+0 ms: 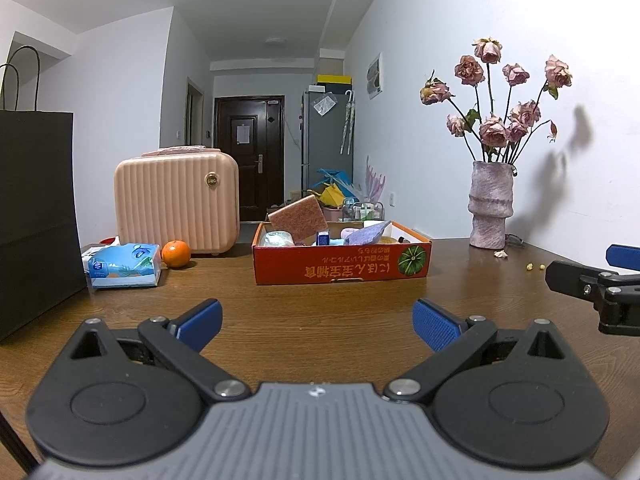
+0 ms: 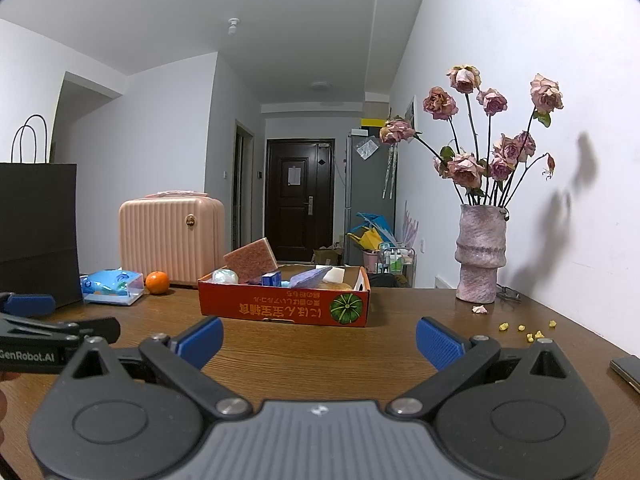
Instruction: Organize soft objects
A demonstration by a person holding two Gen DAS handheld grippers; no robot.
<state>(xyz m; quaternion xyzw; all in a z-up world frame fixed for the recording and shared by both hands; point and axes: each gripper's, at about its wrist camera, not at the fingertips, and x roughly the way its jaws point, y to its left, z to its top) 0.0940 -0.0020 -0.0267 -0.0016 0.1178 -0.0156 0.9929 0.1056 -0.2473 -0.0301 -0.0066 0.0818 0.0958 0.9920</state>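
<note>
- A red cardboard box (image 1: 340,264) with a pumpkin picture sits on the wooden surface (image 1: 320,320) at 12 o'clock, well apart from both tools.
- Inside the box: a pink scouring sponge (image 1: 298,218) propped on edge at the left, a pale wrapped bundle (image 1: 278,238) at its far left, a small blue carton (image 1: 323,237) in the middle, and a purple cloth (image 1: 368,232) to the right.
- The left tool (image 1: 318,322) hovers low over the surface with its blue-padded fingers spread wide apart, holding nothing.
- The right tool (image 2: 320,340) is likewise spread wide and empty; in the left view its tip shows at 3 o'clock.
- At 10 o'clock lie a blue tissue pack (image 1: 124,266) and, just beside it, an orange (image 1: 176,254), with a pink ribbed case (image 1: 176,204) behind them.
- A black paper bag (image 1: 36,216) stands at 9 o'clock.
- At 2 o'clock a pink vase (image 1: 491,206) holds dried roses (image 1: 494,128); a fallen petal (image 1: 501,254) and yellow crumbs (image 2: 528,330) lie near it.
- A dark phone (image 2: 628,372) lies at 3 o'clock in the right view.
</note>
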